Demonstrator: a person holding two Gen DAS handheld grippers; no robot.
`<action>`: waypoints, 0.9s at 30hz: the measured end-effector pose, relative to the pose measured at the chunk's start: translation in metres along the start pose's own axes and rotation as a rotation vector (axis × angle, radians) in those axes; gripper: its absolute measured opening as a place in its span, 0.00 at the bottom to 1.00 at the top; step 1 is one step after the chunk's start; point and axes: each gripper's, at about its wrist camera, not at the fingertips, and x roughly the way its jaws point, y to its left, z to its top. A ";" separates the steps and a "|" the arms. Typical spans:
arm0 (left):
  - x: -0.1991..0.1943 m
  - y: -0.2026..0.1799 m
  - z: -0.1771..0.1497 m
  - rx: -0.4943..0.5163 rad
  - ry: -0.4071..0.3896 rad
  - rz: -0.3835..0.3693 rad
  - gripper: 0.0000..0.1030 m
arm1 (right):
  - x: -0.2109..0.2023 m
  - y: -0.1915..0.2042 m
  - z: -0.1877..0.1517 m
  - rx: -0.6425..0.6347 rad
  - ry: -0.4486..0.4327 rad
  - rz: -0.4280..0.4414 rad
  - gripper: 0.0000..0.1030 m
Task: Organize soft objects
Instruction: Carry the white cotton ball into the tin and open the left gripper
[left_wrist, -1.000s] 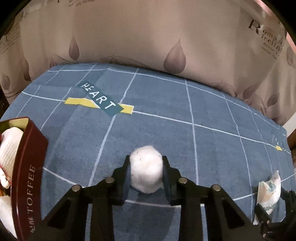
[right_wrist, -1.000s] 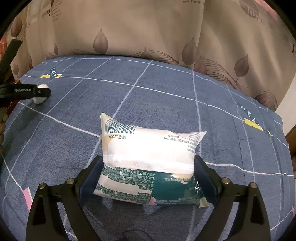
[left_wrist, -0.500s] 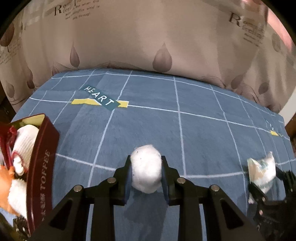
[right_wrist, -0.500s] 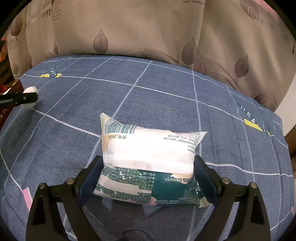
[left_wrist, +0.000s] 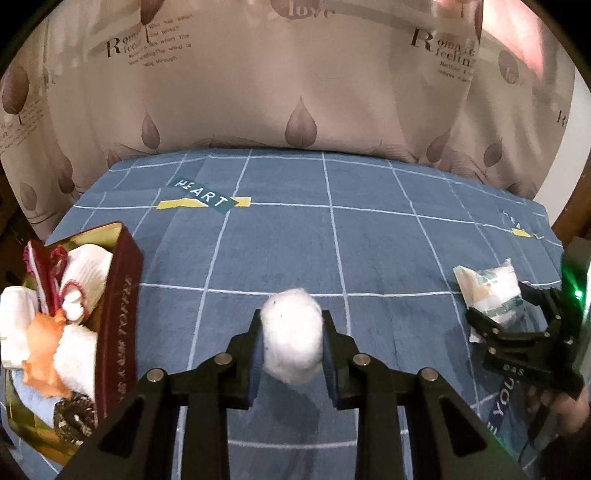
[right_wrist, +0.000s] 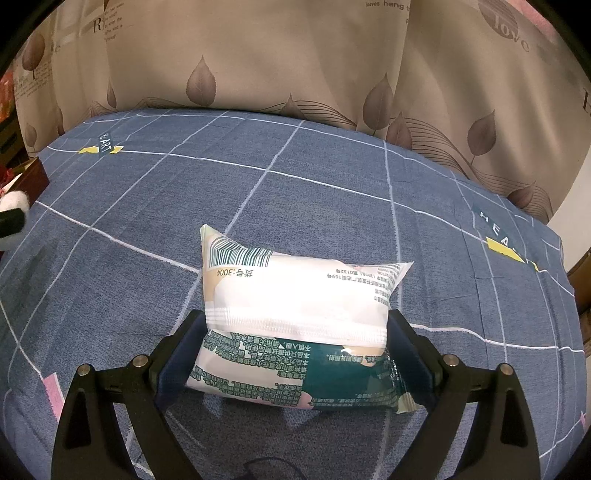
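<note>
Blue bedsheet (left_wrist: 369, 240) w/ thin white grid lines fills the middle & bottom of both views. A dark "HEART" label (left_wrist: 201, 195) w/ yellow bits sits upper left on it in the left view. Beige curtain (left_wrist: 295, 92) w/ brown leaf prints & words like "love" hangs across the top. Light is dim & warm, w/ a pink patch at top right.
</note>
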 end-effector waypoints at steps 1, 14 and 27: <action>-0.005 0.001 -0.001 0.001 -0.006 -0.002 0.26 | 0.000 0.000 0.000 0.000 0.000 0.000 0.90; -0.046 0.038 -0.006 -0.015 -0.038 0.040 0.27 | 0.000 0.000 0.000 0.001 0.000 0.000 0.91; -0.072 0.117 -0.010 -0.115 -0.069 0.181 0.27 | 0.000 0.000 0.000 0.002 0.000 0.001 0.91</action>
